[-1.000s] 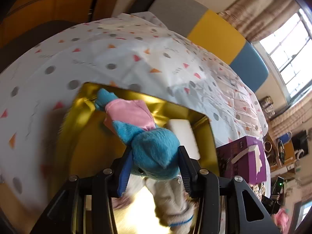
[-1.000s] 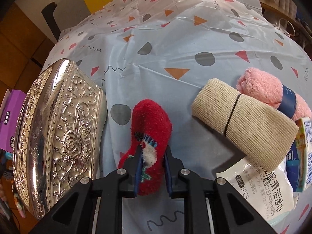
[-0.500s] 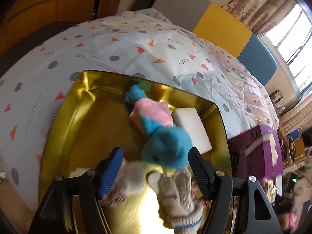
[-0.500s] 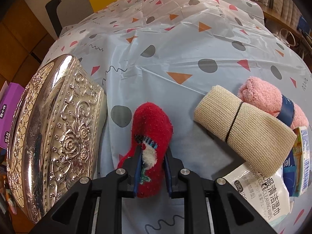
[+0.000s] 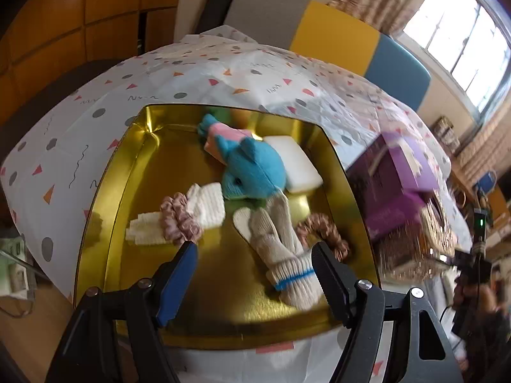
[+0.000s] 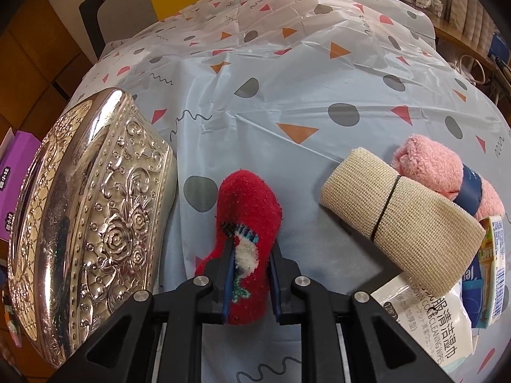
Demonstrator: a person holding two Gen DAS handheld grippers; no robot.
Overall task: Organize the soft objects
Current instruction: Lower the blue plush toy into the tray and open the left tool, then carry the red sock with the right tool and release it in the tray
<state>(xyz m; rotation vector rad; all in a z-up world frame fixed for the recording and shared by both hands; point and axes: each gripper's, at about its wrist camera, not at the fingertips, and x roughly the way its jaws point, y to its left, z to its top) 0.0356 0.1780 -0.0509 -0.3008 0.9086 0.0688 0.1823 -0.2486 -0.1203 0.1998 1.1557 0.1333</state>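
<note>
a: left side?
b: my left gripper (image 5: 254,263) is opening, empty, above the gold tin (image 5: 105,198) (blue plush (image 5: 255,169) lies inside).
a: right?
b: right gripper (image 6: 250,273) clamps the red sock (image 6: 247,198) on the tablecloth (image 6: 287,95).

A purple box (image 5: 396,188) is sitting on the table (image 6: 287,95) beside an embossed silver lid (image 6: 86,204); a wipes packet (image 6: 424,325) is lying nearby.

Daylight from the window, glare on metal

Bright window (image 5: 460,41) blows out upper right; gold tray (image 5: 127,166) and embossed silver lid (image 6: 89,210) throw hard reflections; purple box (image 5: 396,185) smears with motion blur; fisheye bends edges, corners go black.
</note>
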